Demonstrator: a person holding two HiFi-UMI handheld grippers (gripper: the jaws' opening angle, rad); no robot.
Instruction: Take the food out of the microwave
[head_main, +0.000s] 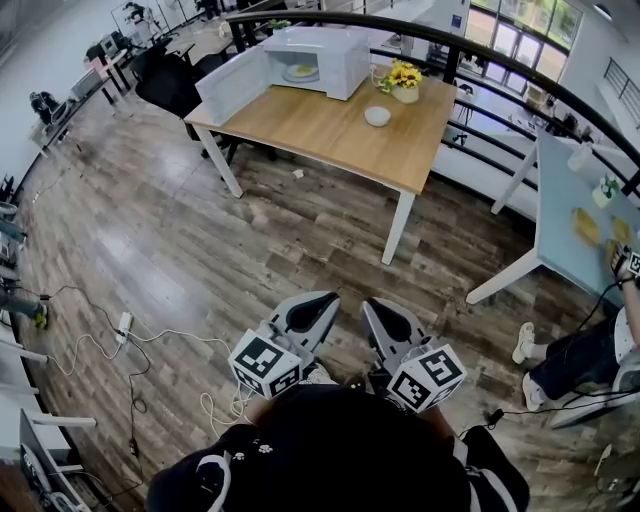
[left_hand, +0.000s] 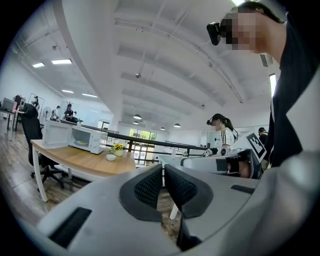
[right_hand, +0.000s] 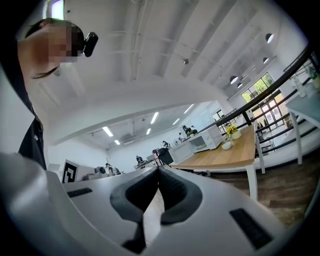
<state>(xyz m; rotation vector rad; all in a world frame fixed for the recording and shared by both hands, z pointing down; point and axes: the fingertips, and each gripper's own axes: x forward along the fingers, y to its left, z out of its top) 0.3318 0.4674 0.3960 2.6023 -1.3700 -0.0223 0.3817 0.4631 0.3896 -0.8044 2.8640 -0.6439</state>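
A white microwave (head_main: 305, 60) stands at the far end of a wooden table (head_main: 330, 130), its door (head_main: 232, 88) swung open to the left. Inside it lies a plate of yellow food (head_main: 300, 72). Both grippers are held close to my body, far from the table. My left gripper (head_main: 325, 298) and right gripper (head_main: 372, 304) are shut with nothing in them. The left gripper view shows the jaw tips of the left gripper (left_hand: 163, 167) together, with the microwave (left_hand: 80, 139) far off. In the right gripper view the right gripper (right_hand: 159, 170) is likewise shut, and the microwave (right_hand: 205, 141) is distant.
A white bowl (head_main: 377, 116) and a pot of yellow flowers (head_main: 405, 82) sit on the table right of the microwave. A black office chair (head_main: 170, 85) stands at its left. A dark railing (head_main: 500, 60) runs behind. A pale blue table (head_main: 575, 215) and a seated person (head_main: 590, 350) are at right. Cables (head_main: 124, 325) trail on the wood floor at left.
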